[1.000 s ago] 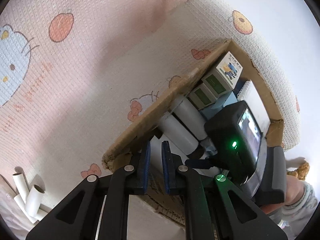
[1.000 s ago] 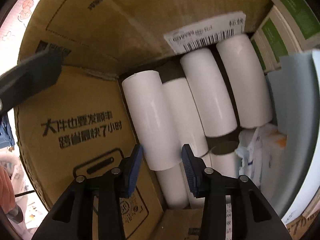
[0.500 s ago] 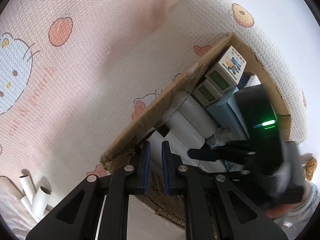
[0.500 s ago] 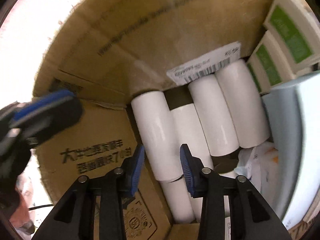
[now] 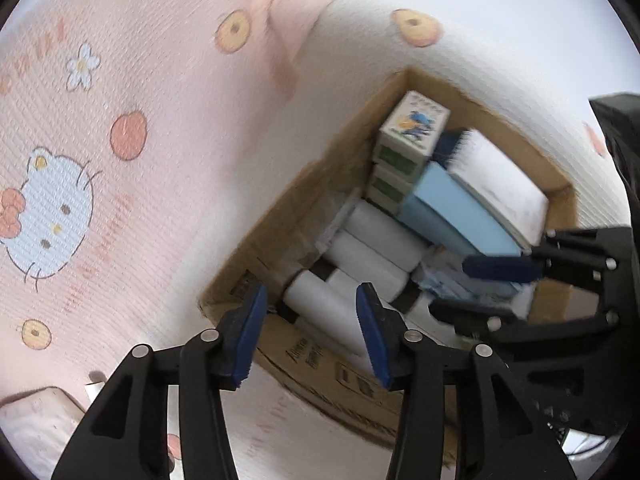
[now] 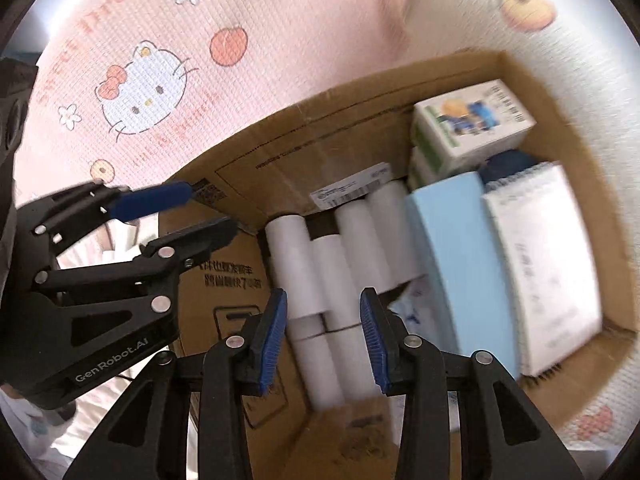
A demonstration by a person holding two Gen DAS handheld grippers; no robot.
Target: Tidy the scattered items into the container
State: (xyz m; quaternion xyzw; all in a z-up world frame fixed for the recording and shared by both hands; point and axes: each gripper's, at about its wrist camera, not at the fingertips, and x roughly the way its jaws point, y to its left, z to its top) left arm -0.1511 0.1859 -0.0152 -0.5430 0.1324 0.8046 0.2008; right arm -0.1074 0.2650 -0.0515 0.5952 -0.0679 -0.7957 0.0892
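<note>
Left tool (image 5: pixel 308 320), low in the frame, has just spread its jaws; nothing is between them. Right tool (image 6: pixel 323 328), also low in its view, stands partly apart and empty. Beyond both sits the box (image 6: pixel 280 152) on the bed (image 5: pixel 120 80), holding white tubes (image 6: pixel 332 264) lying flat, long axes running up the frame, beside cartons (image 6: pixel 472 120) and books (image 6: pixel 452 248). The tidying looks nearly finished; nothing loose shows.

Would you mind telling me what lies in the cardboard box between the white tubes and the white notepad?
A light blue box lies between the white tubes and the white notepad in the cardboard box; the right wrist view shows it best.
</note>
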